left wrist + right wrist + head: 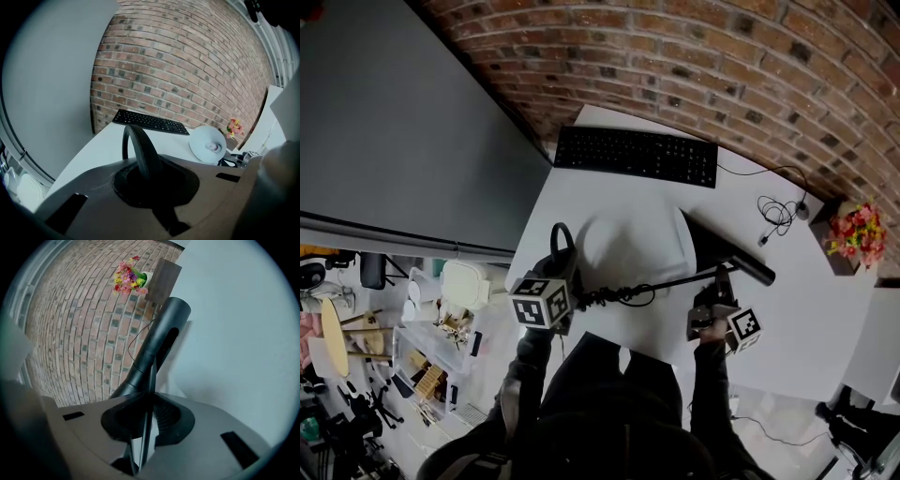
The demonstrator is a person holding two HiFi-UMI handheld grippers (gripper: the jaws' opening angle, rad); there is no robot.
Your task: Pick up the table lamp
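The table lamp has a white round disc (637,246), a thin black rod (675,281) with cable coiled on it, and a black tubular head (729,248). It lies across the white table (806,309) between my two grippers. My left gripper (562,270) is shut on a curved black loop (140,150) at the lamp's left end. The disc (208,143) shows tilted to the right in the left gripper view. My right gripper (717,286) is shut on the thin rod (149,399), which runs up between its jaws to the tubular head (159,343).
A black keyboard (636,155) lies at the table's far side by the brick wall (722,66). A loose cable (778,214) and a brown box of colourful flowers (855,230) sit at the right. A grey panel (403,122) stands left, with clutter (422,366) on the floor below.
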